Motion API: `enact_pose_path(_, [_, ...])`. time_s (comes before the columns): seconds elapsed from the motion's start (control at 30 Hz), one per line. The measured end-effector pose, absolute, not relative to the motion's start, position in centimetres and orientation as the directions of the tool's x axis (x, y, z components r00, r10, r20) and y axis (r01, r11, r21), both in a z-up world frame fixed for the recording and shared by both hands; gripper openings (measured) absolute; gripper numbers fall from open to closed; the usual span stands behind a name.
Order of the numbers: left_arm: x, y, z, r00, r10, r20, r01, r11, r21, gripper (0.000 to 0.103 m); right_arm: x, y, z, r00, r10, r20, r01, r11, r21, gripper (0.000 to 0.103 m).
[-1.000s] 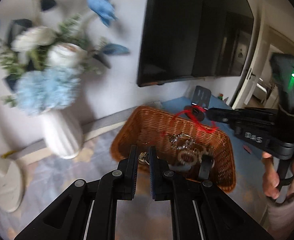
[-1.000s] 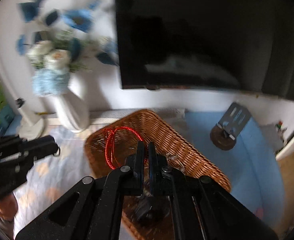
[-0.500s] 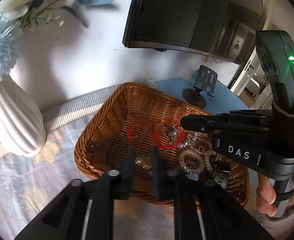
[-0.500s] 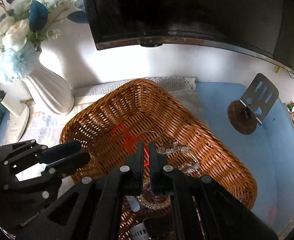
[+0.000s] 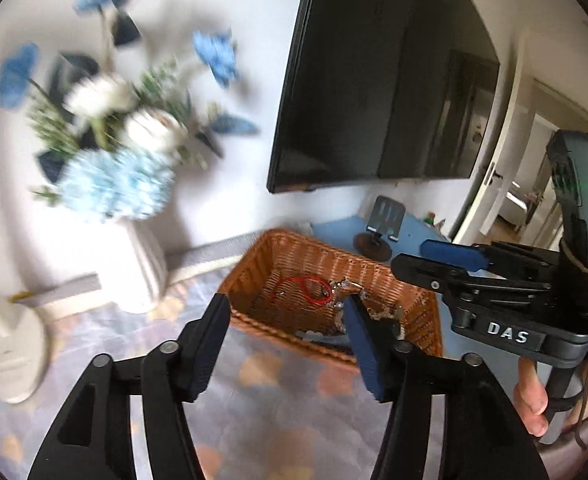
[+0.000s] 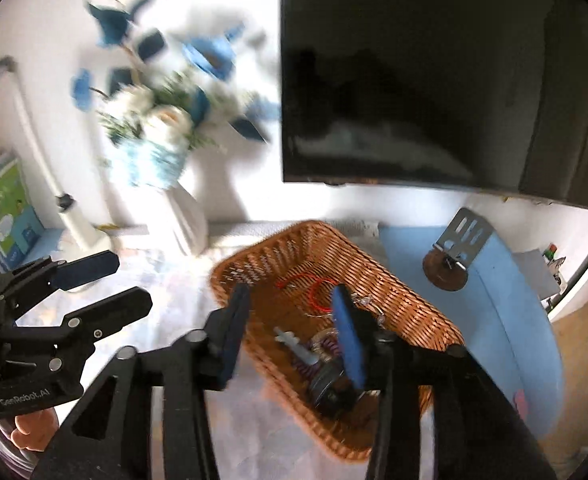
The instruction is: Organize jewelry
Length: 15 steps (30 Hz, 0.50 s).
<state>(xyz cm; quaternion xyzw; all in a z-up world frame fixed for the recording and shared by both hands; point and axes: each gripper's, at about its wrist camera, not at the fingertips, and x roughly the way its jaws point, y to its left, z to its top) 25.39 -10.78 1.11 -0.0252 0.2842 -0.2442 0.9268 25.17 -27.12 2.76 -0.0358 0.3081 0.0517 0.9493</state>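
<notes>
A brown wicker basket stands on the patterned cloth. On its floor lie a red cord loop, silver chain pieces, beaded bracelets and a dark item. My left gripper hovers before the basket's near-left side. Its jaws are opening, with nothing between them. My right gripper hangs over the basket's near edge. Its jaws are also opening and hold nothing.
A white vase of blue and white flowers stands left of the basket. A black screen hangs on the wall behind. A metal stand sits on a blue mat to the right. A white lamp base is at far left.
Both grippers went from shut to open and drew back from the basket. The red cord, which hung from the right gripper a second ago, now lies in the basket.
</notes>
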Motion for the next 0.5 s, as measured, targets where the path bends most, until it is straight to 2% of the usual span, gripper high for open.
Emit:
enact_pose_path(0.07, [22.9,-9.9,1.8,0.749,-0.442,-0.494,0.424,0.892,-0.155,0.065,23.0,-26.4,3.4,0.827,0.077,-0.557,-0.119,0.992,-0.039,0.056])
enact_pose_path(0.2, [18.1,-8.4,2.6,0.812,-0.365,-0.456,0.359,0.928,-0.104,0.075,17.9,-24.7,4.2,0.875,0.06,-0.481,-0.098,0.994,-0.054,0.067])
enact_pose_path(0.4, [11.6,-6.2,2.8,0.894,-0.168,-0.416,0.174,0.985,-0.025,0.075,12.4,-24.0,4.1,0.918,0.014,-0.396,-0.034,0.999,-0.043,0.078])
enact_pose_path(0.5, [9.8,-5.8,2.6,0.903,-0.125,-0.412,0.127,0.992,-0.021,0.075,10.9,-24.3,3.7,0.923,-0.008,-0.385,0.0,1.0,-0.02,0.078])
